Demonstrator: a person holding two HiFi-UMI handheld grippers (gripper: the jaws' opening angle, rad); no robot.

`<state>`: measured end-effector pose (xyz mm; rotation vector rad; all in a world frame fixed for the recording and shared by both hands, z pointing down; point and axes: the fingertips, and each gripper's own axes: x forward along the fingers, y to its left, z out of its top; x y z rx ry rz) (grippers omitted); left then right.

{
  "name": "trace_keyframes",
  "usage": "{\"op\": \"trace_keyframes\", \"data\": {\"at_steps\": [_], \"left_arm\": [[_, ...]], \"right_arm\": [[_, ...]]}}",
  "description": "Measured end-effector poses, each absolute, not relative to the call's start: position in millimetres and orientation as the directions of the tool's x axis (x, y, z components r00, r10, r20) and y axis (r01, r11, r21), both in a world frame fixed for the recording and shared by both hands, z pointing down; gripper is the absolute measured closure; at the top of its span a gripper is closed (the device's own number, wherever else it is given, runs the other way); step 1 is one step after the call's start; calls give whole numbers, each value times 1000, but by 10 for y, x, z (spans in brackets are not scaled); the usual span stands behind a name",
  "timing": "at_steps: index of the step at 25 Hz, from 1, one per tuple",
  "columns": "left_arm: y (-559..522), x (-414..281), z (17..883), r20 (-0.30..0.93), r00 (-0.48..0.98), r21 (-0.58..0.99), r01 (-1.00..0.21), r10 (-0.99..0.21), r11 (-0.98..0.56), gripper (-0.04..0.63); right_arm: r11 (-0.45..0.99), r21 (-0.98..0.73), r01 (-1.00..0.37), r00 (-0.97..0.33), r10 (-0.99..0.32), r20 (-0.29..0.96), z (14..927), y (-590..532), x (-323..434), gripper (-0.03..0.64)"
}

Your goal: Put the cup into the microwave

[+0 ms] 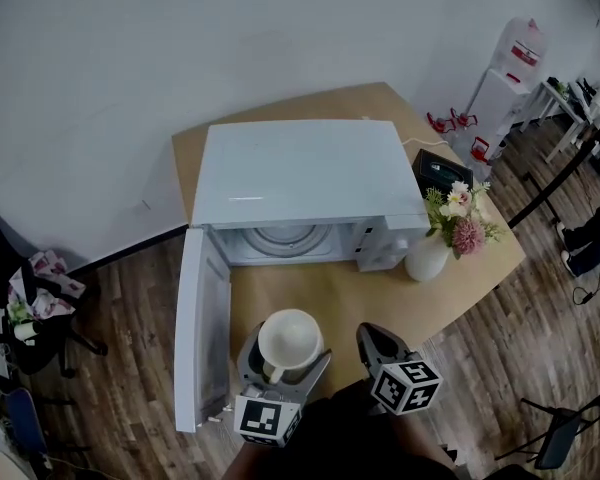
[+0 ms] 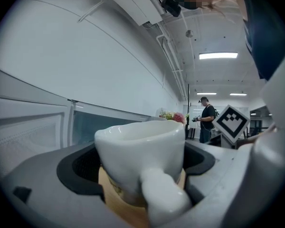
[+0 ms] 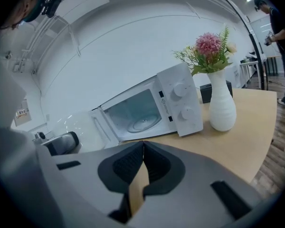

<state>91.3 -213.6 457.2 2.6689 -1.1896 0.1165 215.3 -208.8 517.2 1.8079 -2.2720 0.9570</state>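
Light wooden table (image 1: 325, 298) against a white wall, wood floor around it. We see a white microwave (image 1: 300, 173) sitting on the table, its door (image 1: 200, 328) swung fully open to the left, and the glass turntable (image 1: 285, 236) visible inside an otherwise empty cavity. Just right of the microwave stands a white vase (image 1: 427, 258) with pink and white flowers (image 1: 460, 218), and a black box (image 1: 442, 171) lies behind it.

The left gripper (image 1: 285, 358) grasps the white cup (image 1: 290, 341): in the left gripper view the dark pads press on both sides of the cup body, with the handle pointing back toward the camera. We see the cup upright, mouth up, held in front of the open microwave, near the door and outside the cavity.

The right gripper (image 3: 142, 145) is clenched, its jaw tips meeting with nothing between them, and it is held beside the left one at the table's near edge. It faces the microwave front and the vase. A person (image 2: 206, 122) stands far back in the room.
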Motion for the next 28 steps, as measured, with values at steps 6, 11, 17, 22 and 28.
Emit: {"op": "trace_keyframes", "data": {"at_steps": [6,11,17,22,28], "left_arm": [[-2173,878,4568,170,612,155,-791,-772,-592,117],[-2268,913,4534,175,537,157,-843,-825,-515,117],[-2390,1026,4548,189,469,154,-882,-862,-446,117],[-2558,1106,4579,194,424,121,-905,-885,-407,117],[-2792,1177,4629,210,397,63,-917,-893,-393,117]], "right_arm": [[173,-414,-894,-361,-825,435,5183,-2216,2157,623],[252,-418,-873,-435,-791,431,5160,-2366,2184,623],[324,-435,-840,-513,-735,443,5202,-2499,2228,623],[369,-436,-821,-553,-703,447,5230,-2639,2296,623],[381,-451,-807,-574,-686,447,5256,-2813,2388,623]]}}
